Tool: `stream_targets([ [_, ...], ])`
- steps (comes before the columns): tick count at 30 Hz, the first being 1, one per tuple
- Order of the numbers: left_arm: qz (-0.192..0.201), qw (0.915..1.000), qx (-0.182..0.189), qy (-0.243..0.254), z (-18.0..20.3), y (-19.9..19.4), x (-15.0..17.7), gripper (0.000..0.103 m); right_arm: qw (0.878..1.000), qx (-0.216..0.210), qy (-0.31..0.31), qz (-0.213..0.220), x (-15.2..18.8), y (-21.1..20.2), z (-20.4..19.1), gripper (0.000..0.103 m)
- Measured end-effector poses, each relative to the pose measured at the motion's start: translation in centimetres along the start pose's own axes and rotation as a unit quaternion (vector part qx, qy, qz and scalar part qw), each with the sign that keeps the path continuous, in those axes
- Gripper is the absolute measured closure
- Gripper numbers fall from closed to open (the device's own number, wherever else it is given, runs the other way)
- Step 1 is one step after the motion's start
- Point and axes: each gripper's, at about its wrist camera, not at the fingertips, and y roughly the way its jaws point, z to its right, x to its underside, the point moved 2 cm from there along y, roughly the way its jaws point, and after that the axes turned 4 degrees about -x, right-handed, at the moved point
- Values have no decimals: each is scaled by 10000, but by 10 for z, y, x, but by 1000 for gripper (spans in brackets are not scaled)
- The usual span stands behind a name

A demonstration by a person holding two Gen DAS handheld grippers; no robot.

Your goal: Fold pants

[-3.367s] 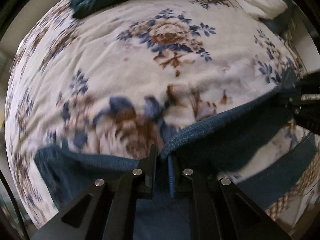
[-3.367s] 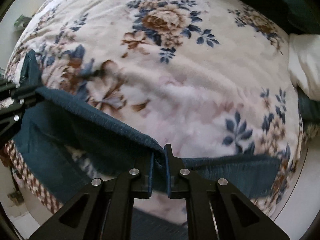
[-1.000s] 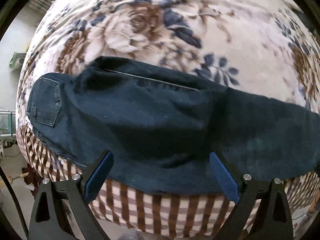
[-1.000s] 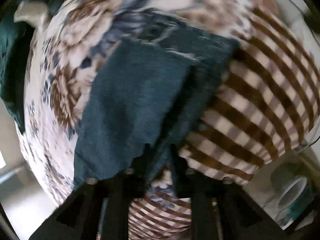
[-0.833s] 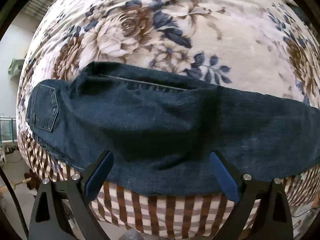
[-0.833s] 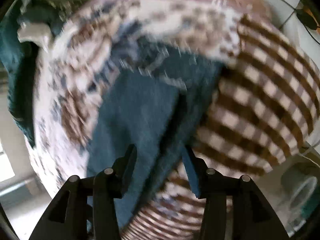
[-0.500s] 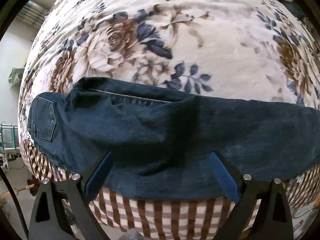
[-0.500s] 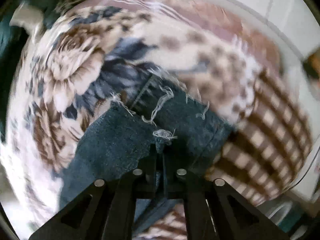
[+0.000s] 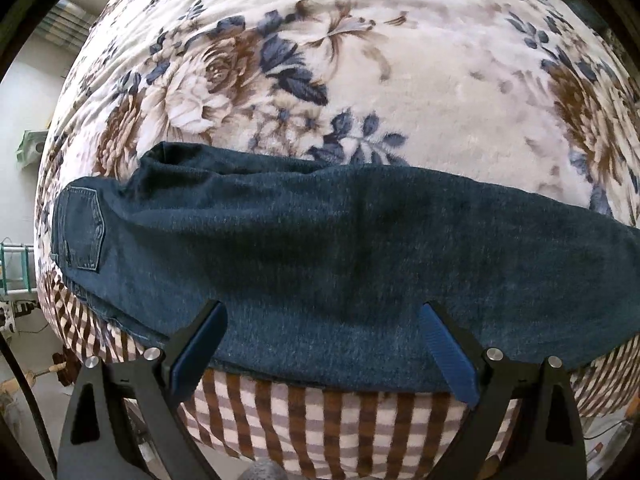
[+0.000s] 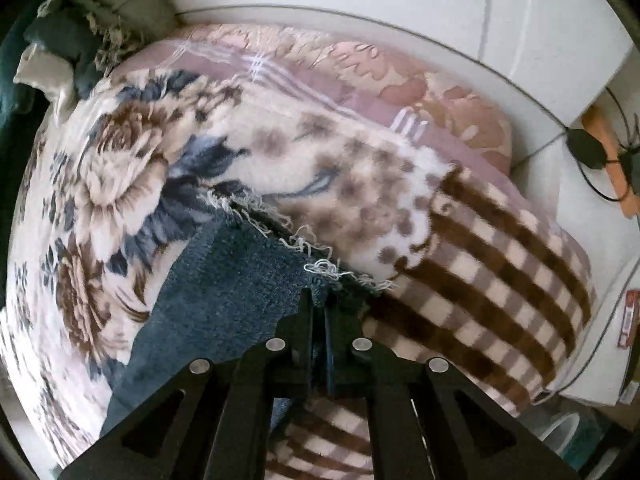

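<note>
Crosswise is how the pants are laid along the near edge of the bed, their long axis running from left to right in the left wrist view, with the back pocket and waist at the left end and the legs carried off toward the right. Directly below the left hand-held gripper the mid-length of the pants is found; its jaws are spread wide above the denim and nothing is gripped between them. At the far right end, the frayed hem is pinched in the right hand-held gripper, whose jaws are clenched on the cloth just at the fringe. The leg end is therefore held by the right hand, and a fold of it back along the long axis toward the waist is judged the likely next step. Dark blue denim is seen, doubled lengthwise, fairly flat, with loose white threads at the hem, on a floral blanket with a brown checked border.
</note>
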Motion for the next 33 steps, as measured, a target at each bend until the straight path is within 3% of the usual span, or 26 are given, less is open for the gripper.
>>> stream_targets([
  [3, 24, 9999, -69, -91, -5, 0, 3, 5, 9981, 79, -331, -514, -1, 8, -2, 83],
  [4, 74, 9998, -100, -142, -9, -2, 4, 5, 9978, 133, -422, -502, 1, 0, -5, 64],
  [6, 115, 9996, -99, -252, -19, -4, 7, 5, 9968, 242, -645, -400, 9, -20, -18, 39],
  [10, 43, 9978, 67, -657, -63, -4, 18, 5, 9891, -26, -1373, -523, 62, -49, -75, 37],
  [14, -21, 9926, -94, -1211, -137, 2, 39, 5, 9716, -628, -1858, -1320, 146, -41, -143, 37],
  [19, -396, 9731, -190, -2264, -267, 36, 66, 5, 9395, -1252, -2063, -2431, 277, -9, -231, 37],
  [22, -446, 9648, -249, -2581, -339, 57, 74, 5, 9314, -1475, -1853, -2764, 344, 5, -265, 37],
  [25, -319, 9610, -168, -2743, -398, 73, 71, 5, 9342, -1530, -1418, -2894, 384, 24, -286, 37],
  [27, -318, 9576, -14, -2863, -426, 84, 67, 6, 9416, -1352, -957, -2933, 407, 36, -288, 37],
  [30, -332, 9460, 534, -3179, -462, 107, 57, 7, 9486, -1170, -238, -2931, 429, 48, -284, 38],
  [32, -367, 9376, 896, -3340, -473, 119, 48, 7, 9524, -1181, -68, -2808, 434, 50, -283, 44],
  [33, -414, 9333, 1069, -3404, -476, 129, 44, 7, 9551, -1124, -87, -2739, 436, 50, -284, 55],
])
